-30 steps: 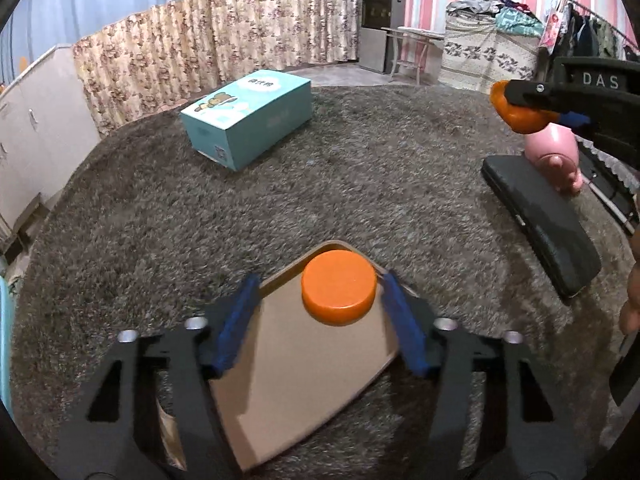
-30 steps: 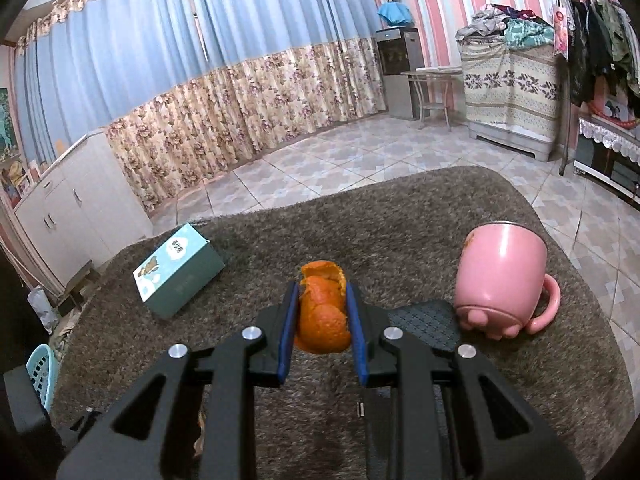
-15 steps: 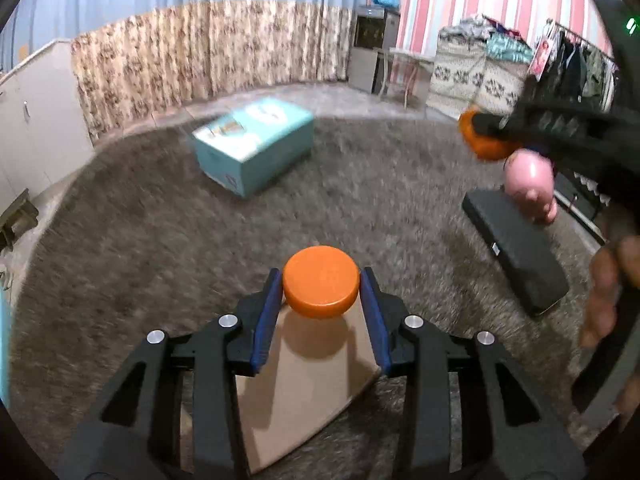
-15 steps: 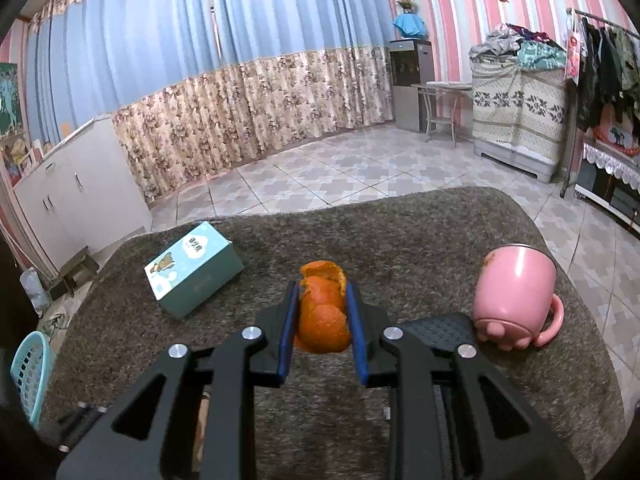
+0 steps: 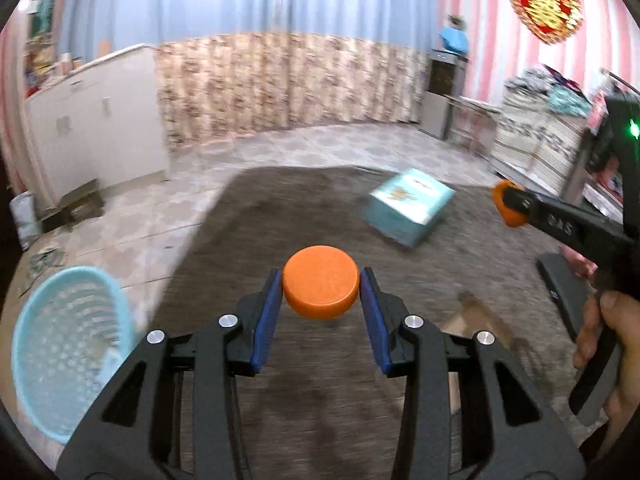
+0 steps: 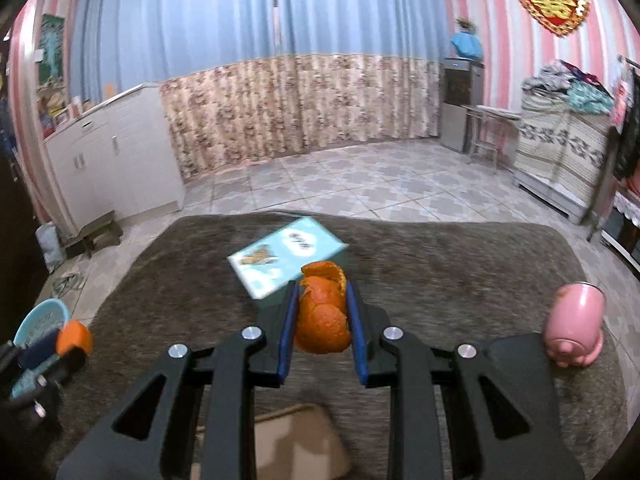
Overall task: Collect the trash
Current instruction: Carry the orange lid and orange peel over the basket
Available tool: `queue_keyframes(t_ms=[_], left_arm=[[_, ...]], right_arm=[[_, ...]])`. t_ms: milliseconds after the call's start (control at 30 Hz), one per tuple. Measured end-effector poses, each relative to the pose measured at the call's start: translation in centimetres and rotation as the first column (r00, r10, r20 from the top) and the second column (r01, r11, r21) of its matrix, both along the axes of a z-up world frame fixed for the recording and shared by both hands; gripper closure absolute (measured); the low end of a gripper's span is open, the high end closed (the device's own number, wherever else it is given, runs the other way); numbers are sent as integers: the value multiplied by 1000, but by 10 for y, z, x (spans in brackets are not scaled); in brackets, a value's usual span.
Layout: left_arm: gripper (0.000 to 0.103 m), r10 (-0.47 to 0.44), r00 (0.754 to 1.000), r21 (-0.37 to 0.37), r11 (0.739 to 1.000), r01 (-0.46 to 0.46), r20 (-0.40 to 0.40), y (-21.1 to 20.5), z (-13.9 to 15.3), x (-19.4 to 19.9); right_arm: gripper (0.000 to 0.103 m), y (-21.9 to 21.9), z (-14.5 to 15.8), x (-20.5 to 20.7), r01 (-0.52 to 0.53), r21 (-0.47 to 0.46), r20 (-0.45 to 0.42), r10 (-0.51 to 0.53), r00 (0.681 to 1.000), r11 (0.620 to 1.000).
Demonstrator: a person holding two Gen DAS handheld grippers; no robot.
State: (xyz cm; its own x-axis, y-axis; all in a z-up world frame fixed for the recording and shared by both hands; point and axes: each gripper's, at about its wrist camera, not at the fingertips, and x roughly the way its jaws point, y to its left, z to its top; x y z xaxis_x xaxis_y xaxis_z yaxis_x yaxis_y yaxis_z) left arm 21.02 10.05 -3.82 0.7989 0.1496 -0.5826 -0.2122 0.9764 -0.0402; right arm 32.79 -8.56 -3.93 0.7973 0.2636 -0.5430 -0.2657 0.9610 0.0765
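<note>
Orange cap (image 5: 320,292) between the jaws

A: Orange cap (image 5: 320,293): flat round disc, smooth, broad face up and near level. It's clamped at its rim between blue pads, up off the dark rug.

B: And the orange peel (image 6: 322,317)?

A: Curled, ragged top edge, standing upright, pinched between the other pair of blue pads, also clear of the rug.

B: The bin?

A: Light blue basket (image 5: 66,354), perforated wall, upright on the tiled floor just beyond the rug's left edge. Contents can't be made out.
</note>
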Motion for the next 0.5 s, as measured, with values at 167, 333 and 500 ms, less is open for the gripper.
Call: queue_keyframes(t_ms=[167,333,500], left_arm=[[64,106,994,8,994,-106,19,53,11,-24],[64,198,980,11,980,-198,33,103,16,-44],[64,251,967,27,967,-252,43,135,20,-55]], right_arm=[[79,48,2,-11,-81,-27,3,81,997,996],[79,93,5,-25,-154,-23,-1,154,988,988],[79,138,6,-41,-225,-54,7,226,974,973]])
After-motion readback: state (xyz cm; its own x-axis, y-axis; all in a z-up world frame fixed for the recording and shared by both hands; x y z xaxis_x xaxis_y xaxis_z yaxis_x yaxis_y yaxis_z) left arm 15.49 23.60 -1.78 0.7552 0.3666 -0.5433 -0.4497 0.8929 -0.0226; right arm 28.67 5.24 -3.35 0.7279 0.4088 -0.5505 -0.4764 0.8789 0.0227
